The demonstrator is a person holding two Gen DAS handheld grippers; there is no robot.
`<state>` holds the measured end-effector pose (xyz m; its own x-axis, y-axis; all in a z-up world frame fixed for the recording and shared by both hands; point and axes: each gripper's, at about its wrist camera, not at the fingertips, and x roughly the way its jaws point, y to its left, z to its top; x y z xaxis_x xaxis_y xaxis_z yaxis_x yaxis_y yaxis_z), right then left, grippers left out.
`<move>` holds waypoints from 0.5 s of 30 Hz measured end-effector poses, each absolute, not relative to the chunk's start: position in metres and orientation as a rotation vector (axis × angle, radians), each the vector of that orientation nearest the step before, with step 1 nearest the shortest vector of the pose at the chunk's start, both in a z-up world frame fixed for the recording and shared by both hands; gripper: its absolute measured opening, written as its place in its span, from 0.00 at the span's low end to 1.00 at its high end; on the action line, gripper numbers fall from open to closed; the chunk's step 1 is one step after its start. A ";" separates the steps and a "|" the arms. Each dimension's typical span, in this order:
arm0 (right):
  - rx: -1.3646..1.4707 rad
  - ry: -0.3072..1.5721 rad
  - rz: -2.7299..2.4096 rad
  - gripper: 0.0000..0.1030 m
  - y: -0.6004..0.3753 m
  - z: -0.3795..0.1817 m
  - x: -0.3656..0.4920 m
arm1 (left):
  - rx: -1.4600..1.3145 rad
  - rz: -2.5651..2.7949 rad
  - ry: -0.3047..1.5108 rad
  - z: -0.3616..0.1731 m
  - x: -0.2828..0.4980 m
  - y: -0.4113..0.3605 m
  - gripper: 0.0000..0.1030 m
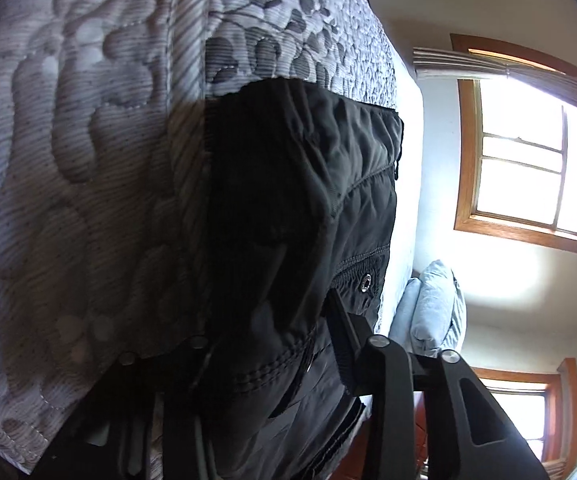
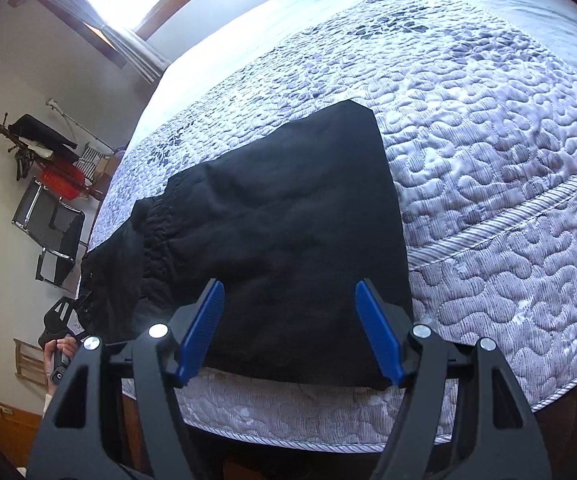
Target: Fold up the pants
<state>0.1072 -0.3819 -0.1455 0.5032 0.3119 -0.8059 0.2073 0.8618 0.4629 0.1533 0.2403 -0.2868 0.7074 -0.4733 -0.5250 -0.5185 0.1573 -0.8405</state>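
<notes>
The waistband of the black pants [image 2: 288, 220], lower left of frame, is gripped by the left tongs [image 1: 288, 344]; the right tongs [image 2: 288, 332] are held wide above. A fold across is judged next.

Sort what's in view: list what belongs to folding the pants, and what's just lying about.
Job: pants, quilt they lie on, left gripper clamped on the waistband, right gripper open over them.
Lying about: pillow, chair, coat rack, windows.

- Daylight from the window [image 1: 528, 160] is blown out, with glare on the wall [image 1: 500, 276].
- The black pants [image 1: 300, 208] are underexposed, their folds lost.
- Fisheye bending and dark corner vignettes in both views.
</notes>
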 end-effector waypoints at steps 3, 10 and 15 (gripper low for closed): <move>0.581 1.053 0.042 0.67 -0.389 -0.149 0.106 | -1.459 0.035 0.854 -0.283 0.154 0.236 0.26; 0.625 1.057 -0.022 0.67 -0.410 -0.156 0.101 | -1.432 -0.028 0.783 -0.262 0.159 0.223 0.14; 0.668 1.066 -0.058 0.67 -0.423 -0.165 0.097 | -1.387 -0.120 0.709 -0.238 0.164 0.210 0.14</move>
